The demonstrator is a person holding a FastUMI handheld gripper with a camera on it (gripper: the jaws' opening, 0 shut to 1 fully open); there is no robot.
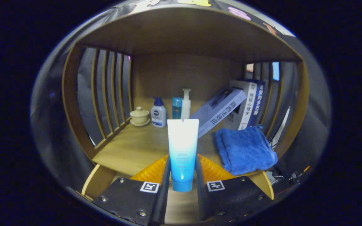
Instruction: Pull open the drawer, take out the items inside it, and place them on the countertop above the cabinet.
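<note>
Wooden countertop: gripper clamps blue tube (cap down) above it.

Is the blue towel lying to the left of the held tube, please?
No, the blue towel lies right of the tube gripped between the fingers.

The fisheye camera is riding on the tongs, looking forward along their two fingers and level into the open wooden cabinet with slatted sides. It is sitting close to the front edge of the light wooden surface, facing the cabinet's back panel, roof overhead.
</note>
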